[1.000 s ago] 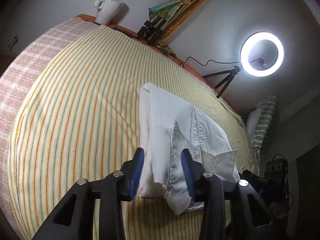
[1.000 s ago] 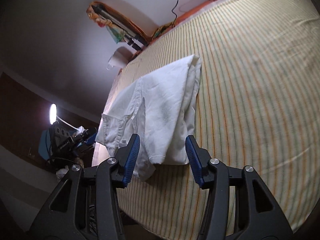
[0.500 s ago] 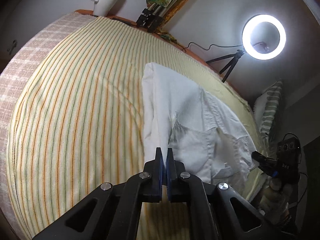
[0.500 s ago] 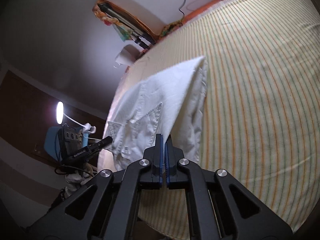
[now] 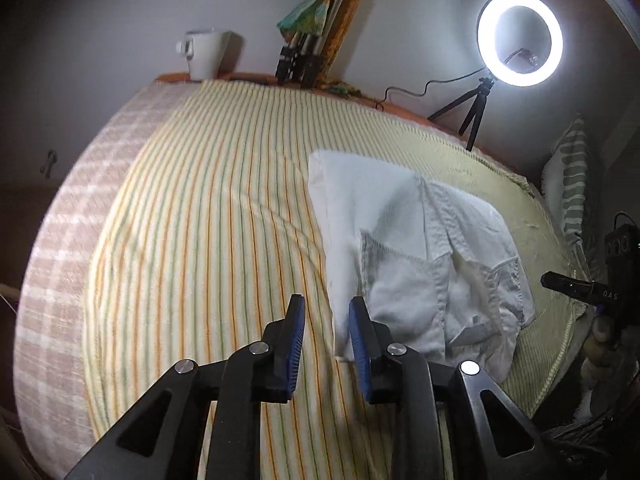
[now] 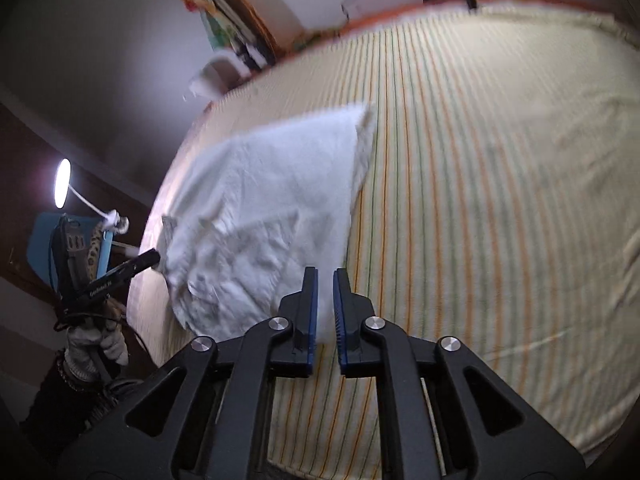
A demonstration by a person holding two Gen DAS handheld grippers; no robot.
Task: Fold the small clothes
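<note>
A small white shirt (image 5: 420, 248) lies folded lengthwise on the striped bedspread (image 5: 208, 240), its collar end nearest the bed's edge. My left gripper (image 5: 326, 332) is open and empty, just left of the shirt's near corner. In the right wrist view the same shirt (image 6: 272, 216) lies left of centre, blurred by motion. My right gripper (image 6: 325, 308) is slightly open with nothing between its jaws, above the shirt's near right corner.
A white mug (image 5: 204, 54), a bundle of folded tripods (image 5: 308, 52) and a lit ring light (image 5: 520, 38) stand along the far edge. A striped pillow (image 5: 568, 184) and a power strip (image 5: 620, 248) are at the right. A lamp (image 6: 62, 182) stands beyond the bed's left edge.
Both grippers were open around the shirt's near end, closed on it half a second ago, and have now opened again and let it go. The near end now lies folded over on the shirt.
</note>
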